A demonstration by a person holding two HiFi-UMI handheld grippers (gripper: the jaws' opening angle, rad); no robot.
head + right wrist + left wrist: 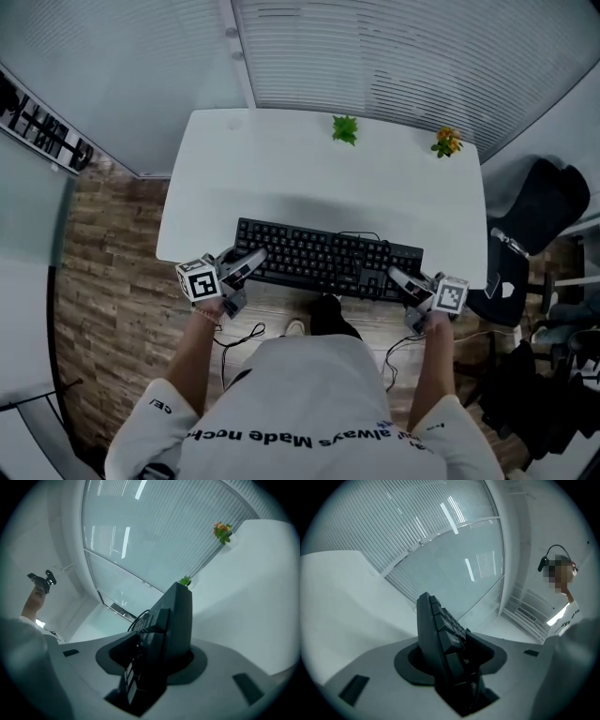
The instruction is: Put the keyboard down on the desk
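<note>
Office interior, viewed from above. A white rectangular desk [281, 159], with a black computer keyboard [319, 255] at its near edge, stands against frosted glass partition walls [394, 56] banded with fine horizontal stripes. A small green potted plant [345, 128] and a small orange-flowered potted plant [446, 142] sit at the desk's far edge. The brown wood-plank floor [103, 272] surrounds the desk.

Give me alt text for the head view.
A person's left gripper and right gripper clamp the ends of a black keyboard at the front of a white desk. A green plant and an orange-flowered plant stand at the back.
</note>
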